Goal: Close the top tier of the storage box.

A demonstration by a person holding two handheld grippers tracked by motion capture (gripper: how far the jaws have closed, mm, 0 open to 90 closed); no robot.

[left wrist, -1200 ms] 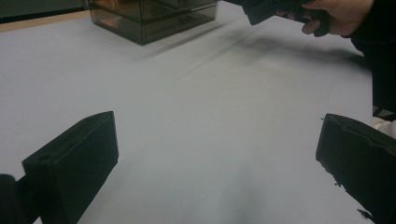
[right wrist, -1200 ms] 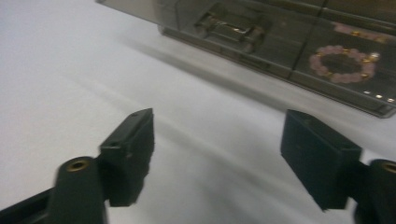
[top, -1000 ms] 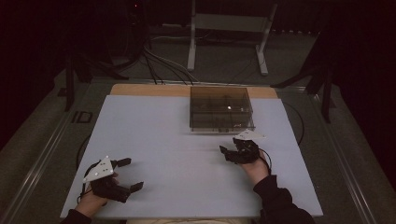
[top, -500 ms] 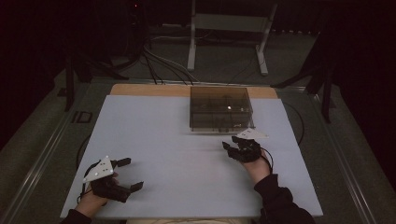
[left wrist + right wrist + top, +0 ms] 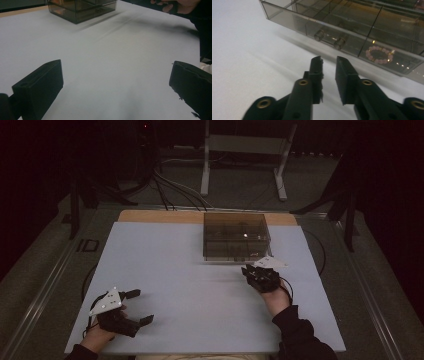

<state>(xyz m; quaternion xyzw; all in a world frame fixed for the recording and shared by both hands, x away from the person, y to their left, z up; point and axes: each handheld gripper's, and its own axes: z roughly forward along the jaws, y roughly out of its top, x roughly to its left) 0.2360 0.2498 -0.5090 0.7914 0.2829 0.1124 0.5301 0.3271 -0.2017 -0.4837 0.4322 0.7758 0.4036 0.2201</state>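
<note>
At the far middle of the table (image 5: 165,270) sits a smoky clear drawer box (image 5: 236,236), and through its front a pink bead bracelet (image 5: 378,54) shows, lying inside the drawer just past two round knobs (image 5: 319,35). Right tool (image 5: 329,66) hovers just before that front, jaws narrowed to a slim gap, gripping nothing. Left tool (image 5: 134,307) rests well apart at the near left corner, jaws spread wide, empty. No readable writing anywhere.

Smoky glossy clear-plastic drawer box (image 5: 236,236) on matt, smooth tabletop (image 5: 165,270)
</note>
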